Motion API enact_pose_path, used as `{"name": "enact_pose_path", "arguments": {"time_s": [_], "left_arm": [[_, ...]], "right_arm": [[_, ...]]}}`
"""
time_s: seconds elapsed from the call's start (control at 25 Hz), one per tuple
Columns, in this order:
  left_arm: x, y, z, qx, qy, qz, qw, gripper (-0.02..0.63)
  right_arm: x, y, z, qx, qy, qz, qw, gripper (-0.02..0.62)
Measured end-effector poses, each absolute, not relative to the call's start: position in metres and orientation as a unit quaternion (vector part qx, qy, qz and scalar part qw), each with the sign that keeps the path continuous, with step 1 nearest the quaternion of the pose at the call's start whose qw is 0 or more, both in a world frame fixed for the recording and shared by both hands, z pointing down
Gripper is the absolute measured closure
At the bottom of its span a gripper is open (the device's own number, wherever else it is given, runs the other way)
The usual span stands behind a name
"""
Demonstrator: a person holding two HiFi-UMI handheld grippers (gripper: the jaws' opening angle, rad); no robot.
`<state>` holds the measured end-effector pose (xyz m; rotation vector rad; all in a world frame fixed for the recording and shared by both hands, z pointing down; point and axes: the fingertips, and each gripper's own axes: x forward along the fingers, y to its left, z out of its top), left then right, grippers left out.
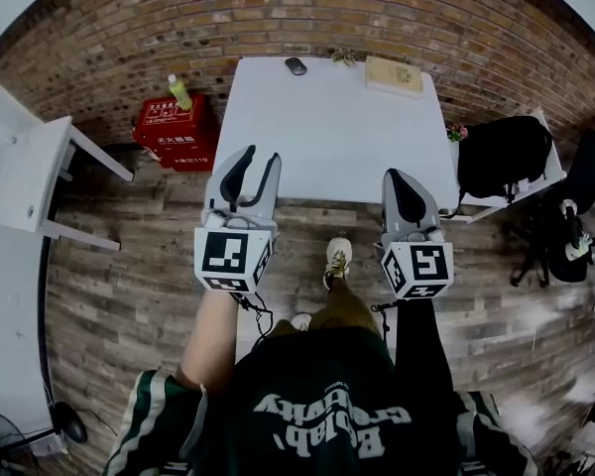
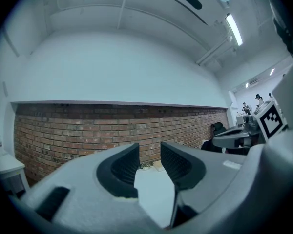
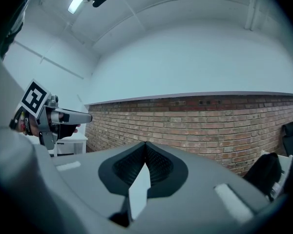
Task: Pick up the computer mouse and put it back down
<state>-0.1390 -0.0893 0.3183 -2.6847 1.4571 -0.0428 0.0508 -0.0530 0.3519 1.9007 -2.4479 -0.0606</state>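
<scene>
While both grippers hang at the near edge of the desk (image 1: 327,137), the computer mouse (image 1: 296,65) lies at its far edge, toward the far-left corner. We judge a level approach best, with the left gripper (image 1: 260,162) opened wider first; its fingers (image 2: 123,168) stand narrowly apart and empty. The right gripper (image 1: 404,178) has its fingers (image 3: 158,165) pressed together on nothing. Only the head view shows the mouse; the gripper views mostly show the brick wall (image 3: 224,121).

The person wears a black shirt (image 1: 317,395) with green-and-white striped sleeves (image 1: 149,419), olive trousers (image 1: 343,307) and pale sneakers (image 1: 337,258).
</scene>
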Motion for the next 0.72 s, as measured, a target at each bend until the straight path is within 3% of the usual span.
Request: {"name": "enact_pose_path", "arguments": {"time_s": [0.72], "left_arm": [[-0.08, -0.281, 0.326, -0.856, 0.516, -0.029, 0.03, 0.476]], "right_arm": [[0.106, -0.265, 0.348, 0.569, -0.822, -0.024, 0.004, 0.581]]}}
